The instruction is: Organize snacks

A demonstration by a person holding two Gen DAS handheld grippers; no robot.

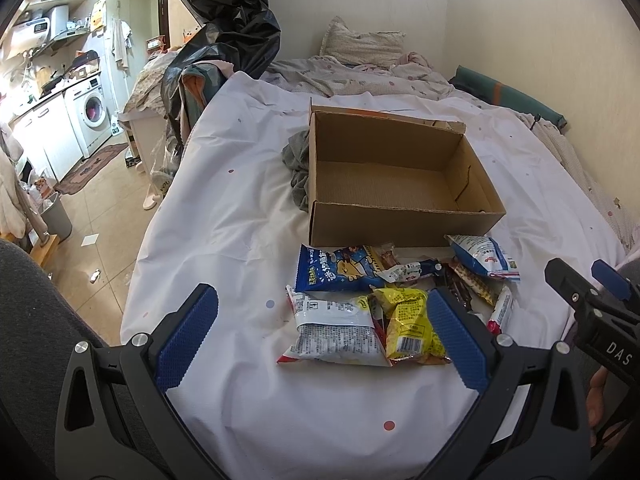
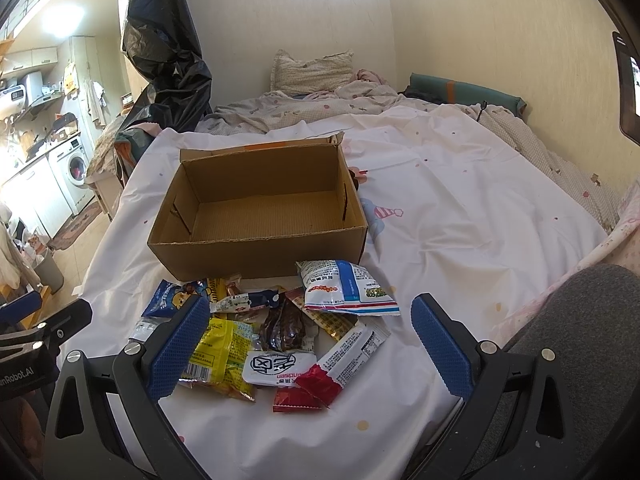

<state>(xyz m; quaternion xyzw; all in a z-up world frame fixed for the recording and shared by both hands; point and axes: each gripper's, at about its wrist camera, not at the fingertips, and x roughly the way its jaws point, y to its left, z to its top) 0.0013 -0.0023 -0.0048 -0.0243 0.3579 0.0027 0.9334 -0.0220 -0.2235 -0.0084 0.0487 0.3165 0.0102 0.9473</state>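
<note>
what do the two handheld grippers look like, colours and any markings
Both the left gripper and the right gripper have black frames with silver bolts and fingers faced with blue textured pads. White lettering marks the bodies: "DAS" on the right, "nRobot.AI" on the left.

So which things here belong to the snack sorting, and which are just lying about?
Job:
cardboard box, empty
snack pile in front of it
left gripper, open
right gripper, open

Lying about:
grey cloth beside the box
pillow
black bag
washing machine
</note>
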